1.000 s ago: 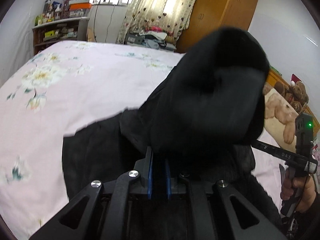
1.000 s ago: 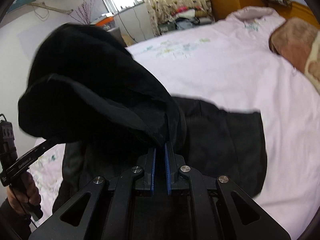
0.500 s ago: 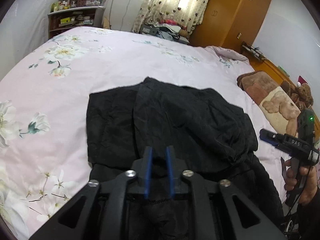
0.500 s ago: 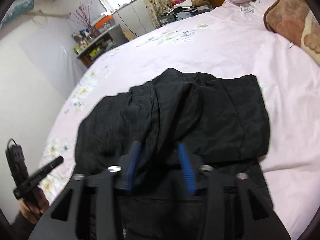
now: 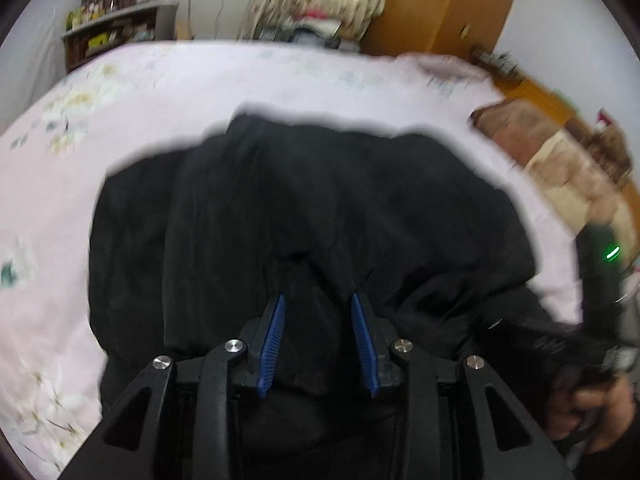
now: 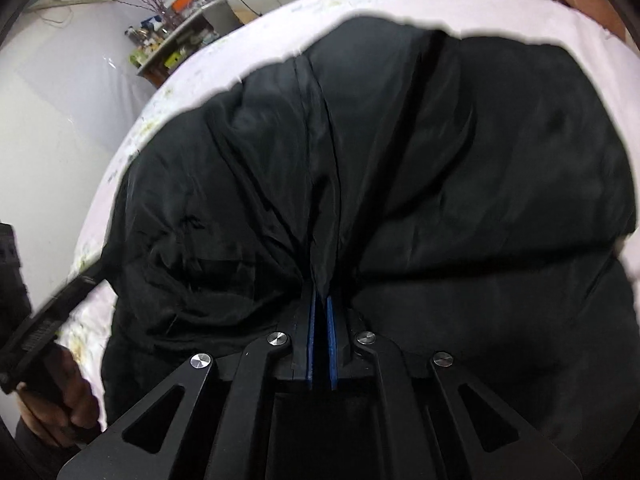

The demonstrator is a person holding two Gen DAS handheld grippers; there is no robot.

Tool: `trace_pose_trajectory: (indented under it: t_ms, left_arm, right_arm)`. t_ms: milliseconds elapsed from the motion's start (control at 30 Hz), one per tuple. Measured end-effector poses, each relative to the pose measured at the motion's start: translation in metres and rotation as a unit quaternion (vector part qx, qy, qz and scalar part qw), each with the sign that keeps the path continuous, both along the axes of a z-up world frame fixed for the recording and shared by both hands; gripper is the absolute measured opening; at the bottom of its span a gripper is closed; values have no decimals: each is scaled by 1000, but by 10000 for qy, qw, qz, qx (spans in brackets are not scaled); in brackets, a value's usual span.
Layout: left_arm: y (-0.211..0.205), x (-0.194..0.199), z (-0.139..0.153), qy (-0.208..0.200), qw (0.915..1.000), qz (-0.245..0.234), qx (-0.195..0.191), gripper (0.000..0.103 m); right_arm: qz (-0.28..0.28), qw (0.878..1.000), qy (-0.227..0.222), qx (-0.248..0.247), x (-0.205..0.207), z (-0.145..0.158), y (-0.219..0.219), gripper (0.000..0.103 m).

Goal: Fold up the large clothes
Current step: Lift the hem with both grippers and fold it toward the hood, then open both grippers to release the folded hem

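the black jacket [image 5: 312, 208] lies bunched on the pink floral bedspread [image 5: 56, 208], near the bed's close edge, its far part doubled over so the top layer makes a thick, humped pad. that is the fold being laid down, i'd say, and it needs flattening yet.

the left gripper [image 5: 318, 340] sits low over the near edge of the jacket, its blue pads [image 5: 274, 336] parting right now. cloth lies between them, but the pads stand off it on both sides, so it looks let go, dropped where the fold should rest.

the right gripper [image 6: 321, 332], over the jacket's near edge too, is pinched nearly together on a pleat of the dark lining; a seam runs straight into the slit between its pads. a grip there would keep that side of the fold from sliding while the other side settles.

beyond the jacket, a brown blanket [image 5: 560, 160] lies by the headboard, clear of the work.
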State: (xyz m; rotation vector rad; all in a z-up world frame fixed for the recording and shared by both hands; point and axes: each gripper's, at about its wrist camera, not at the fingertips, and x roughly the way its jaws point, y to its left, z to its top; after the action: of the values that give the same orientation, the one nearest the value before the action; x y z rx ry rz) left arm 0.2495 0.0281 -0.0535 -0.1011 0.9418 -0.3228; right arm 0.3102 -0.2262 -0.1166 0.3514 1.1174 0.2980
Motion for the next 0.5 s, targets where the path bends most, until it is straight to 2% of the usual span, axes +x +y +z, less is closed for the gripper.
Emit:
trace_pose_trajectory:
  t_ms: [100,267,400,500]
  left_arm:
    - [7,-5,-22,-36,10000,44,-6,35]
    - [5,-4,-20,-21,9999,87,90,35]
    - [12,-11,-3,145,9999,38,-31,35]
    - [21,-20,18,-71,9998,100,-145,35]
  right_arm:
    - [-33,10000,28,53,2,-11,1,5]
    - [177,9998,0,-73,5,-2,3,7]
    - [404,9974,-536,-246,-9,43,-6,13]
    - [383,9901,-1229,-552,-5,87,-15,17]
